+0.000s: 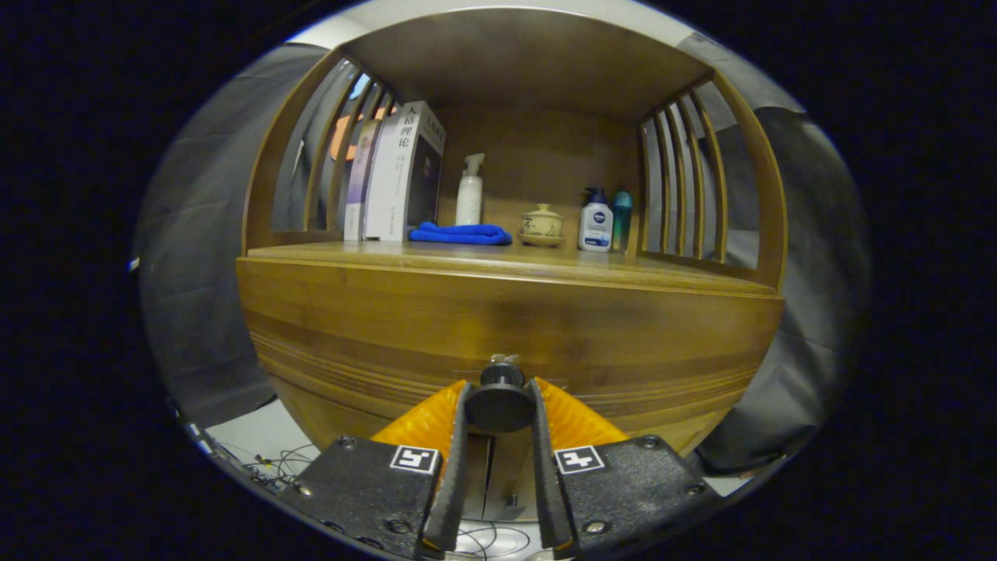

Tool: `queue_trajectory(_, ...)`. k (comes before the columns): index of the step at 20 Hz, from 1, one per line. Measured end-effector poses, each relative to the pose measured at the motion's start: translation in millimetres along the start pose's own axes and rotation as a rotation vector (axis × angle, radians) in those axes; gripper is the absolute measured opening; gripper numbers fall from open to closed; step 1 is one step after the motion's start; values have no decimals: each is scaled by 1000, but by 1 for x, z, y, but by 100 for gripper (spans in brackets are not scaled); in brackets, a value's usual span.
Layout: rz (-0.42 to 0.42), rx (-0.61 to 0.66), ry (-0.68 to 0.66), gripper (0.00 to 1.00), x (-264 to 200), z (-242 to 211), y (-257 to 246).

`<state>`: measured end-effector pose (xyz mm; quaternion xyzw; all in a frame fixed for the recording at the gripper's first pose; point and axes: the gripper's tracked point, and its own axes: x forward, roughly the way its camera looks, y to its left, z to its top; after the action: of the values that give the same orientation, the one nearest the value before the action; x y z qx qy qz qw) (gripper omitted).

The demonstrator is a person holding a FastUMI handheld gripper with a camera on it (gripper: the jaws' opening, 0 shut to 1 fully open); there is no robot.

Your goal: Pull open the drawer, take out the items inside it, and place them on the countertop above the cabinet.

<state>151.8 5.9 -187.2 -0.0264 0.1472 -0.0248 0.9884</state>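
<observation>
The opening step is in hand: the hand-held gripper (499, 389) sits level and square to the drawer (506, 335) front, its two fingers clamped on either side of the dark round knob (499, 401); the drawer looks fully closed beneath the surface (545, 265), so its contents are hidden; the next move calls for a straight backward pull, grip kept firm so the knob does not slip.

The wooden countertop (498, 261) carries upright books (393, 175), a folded blue cloth (463, 233), a lidded jar (541, 224) and three bottles (596, 220).
</observation>
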Motion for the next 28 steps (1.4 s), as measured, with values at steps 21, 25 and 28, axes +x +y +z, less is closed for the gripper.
queue_trajectory(21,35,63,-2,41,-116,-30,0)
queue_trajectory(25,44,62,-8,41,-133,-39,0)
queue_trajectory(28,48,66,6,41,-142,-44,3)
